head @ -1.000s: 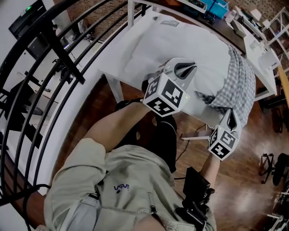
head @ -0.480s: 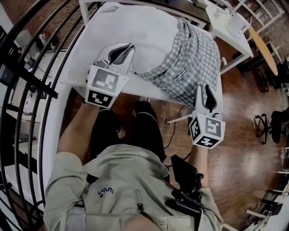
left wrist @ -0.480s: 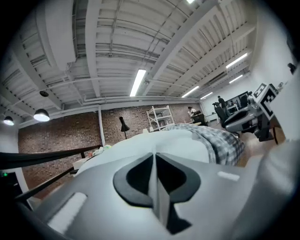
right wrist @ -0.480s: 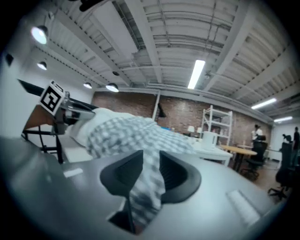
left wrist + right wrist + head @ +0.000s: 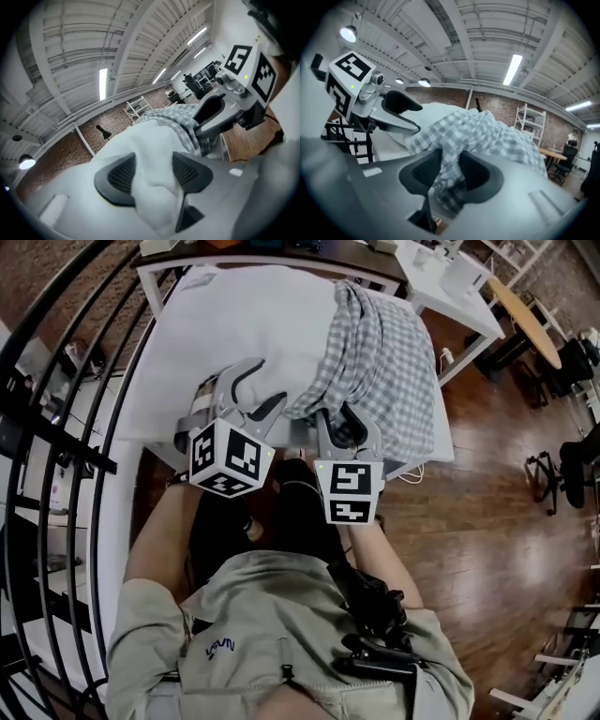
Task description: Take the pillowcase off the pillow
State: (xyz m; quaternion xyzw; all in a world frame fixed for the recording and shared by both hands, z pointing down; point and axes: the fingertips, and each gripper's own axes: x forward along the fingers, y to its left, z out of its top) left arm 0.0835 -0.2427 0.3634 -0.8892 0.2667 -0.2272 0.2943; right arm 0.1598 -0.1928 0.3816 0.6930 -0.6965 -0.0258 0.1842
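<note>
Evidently half done: the checked pillowcase (image 5: 384, 362) covered only the right part of the pillow (image 5: 234, 324) on the tabletop (image 5: 148, 427). The left tongs (image 5: 262, 385), just opened wide, straddled the bared pillow corner; the right tongs (image 5: 345, 423), also opening, stood loosely around pillowcase cloth.

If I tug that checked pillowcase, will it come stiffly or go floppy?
Probably floppy: the checked pillowcase lies in soft wrinkles, draped over the white pillow. Likely light, since the cloth looks thin. It may bunch rather than slide; it is already gathered.
</note>
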